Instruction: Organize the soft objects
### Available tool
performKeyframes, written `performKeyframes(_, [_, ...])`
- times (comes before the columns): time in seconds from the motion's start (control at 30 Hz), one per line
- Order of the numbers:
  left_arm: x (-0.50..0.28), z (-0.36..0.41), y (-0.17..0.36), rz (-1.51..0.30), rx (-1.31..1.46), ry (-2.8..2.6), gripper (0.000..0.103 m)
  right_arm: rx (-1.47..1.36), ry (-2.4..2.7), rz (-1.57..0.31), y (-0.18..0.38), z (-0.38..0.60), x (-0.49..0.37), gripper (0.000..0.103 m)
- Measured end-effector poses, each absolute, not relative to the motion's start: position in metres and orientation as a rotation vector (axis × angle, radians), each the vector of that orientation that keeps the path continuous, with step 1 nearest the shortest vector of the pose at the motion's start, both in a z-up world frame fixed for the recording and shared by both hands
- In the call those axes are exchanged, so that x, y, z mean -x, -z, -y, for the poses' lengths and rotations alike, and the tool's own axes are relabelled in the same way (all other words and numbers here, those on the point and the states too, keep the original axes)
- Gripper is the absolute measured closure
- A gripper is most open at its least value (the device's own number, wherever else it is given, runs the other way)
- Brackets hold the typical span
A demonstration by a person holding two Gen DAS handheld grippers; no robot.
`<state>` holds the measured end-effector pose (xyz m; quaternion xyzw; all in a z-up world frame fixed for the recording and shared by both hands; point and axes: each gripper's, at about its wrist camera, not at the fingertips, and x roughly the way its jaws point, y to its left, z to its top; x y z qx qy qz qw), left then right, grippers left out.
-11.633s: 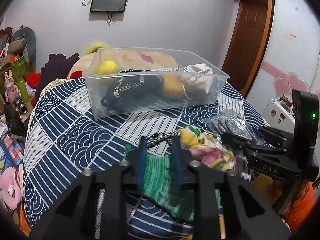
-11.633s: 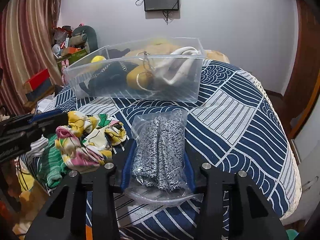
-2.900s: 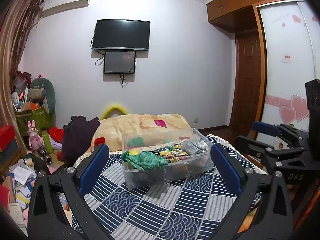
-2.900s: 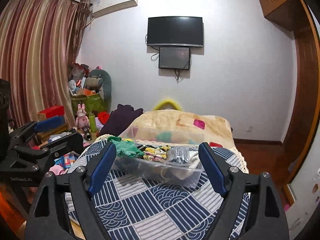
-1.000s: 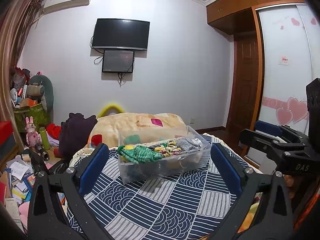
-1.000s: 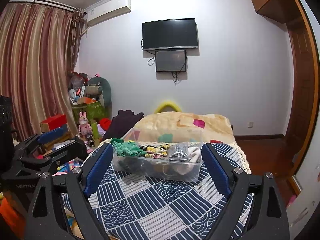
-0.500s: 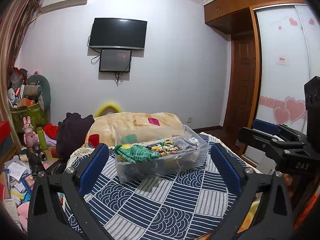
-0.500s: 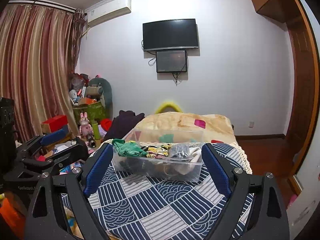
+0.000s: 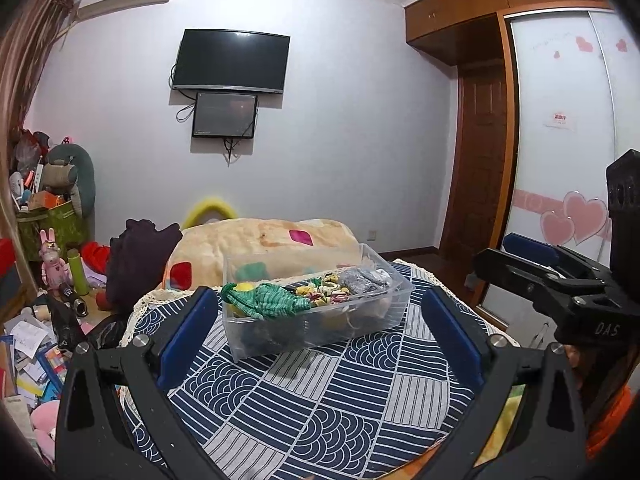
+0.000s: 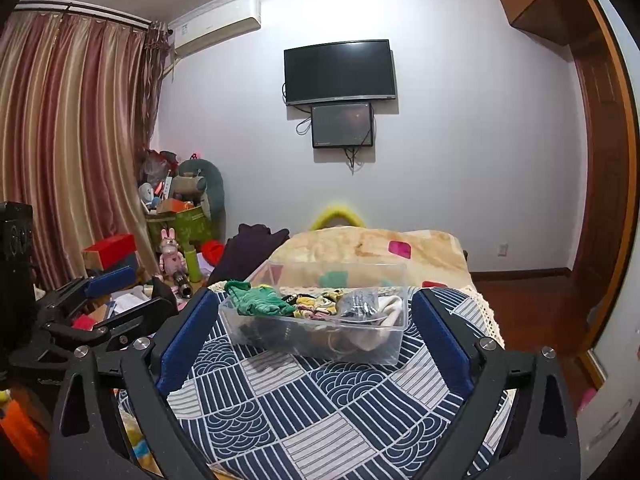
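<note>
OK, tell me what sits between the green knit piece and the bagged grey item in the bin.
A floral fabric bundle lies between the green knit and grey bag, in both wrist views.

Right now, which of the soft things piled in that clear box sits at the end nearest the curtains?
The green knitted piece. It lies at the left end of the clear box, partly draped over the rim, while the yellow floral bundle and grey bagged item sit farther right.
</note>
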<state>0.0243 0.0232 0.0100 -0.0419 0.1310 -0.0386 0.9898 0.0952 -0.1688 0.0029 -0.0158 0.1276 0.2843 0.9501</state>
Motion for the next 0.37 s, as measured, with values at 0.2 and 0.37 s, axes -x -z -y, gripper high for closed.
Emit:
performKeyframes(0.2, [-0.0239, -0.0259, -0.0088, -0.253, 0.091, 0.06, 0.0, 0.031, -0.575, -0.261, -0.0004, 0.1701, -0.0953, 0.004])
performKeyframes(0.37, [-0.0234, -0.0265, -0.0079, -0.252, 0.098, 0.063, 0.0, 0.029, -0.573, -0.261, 0.0, 0.1704, -0.0961, 0.001])
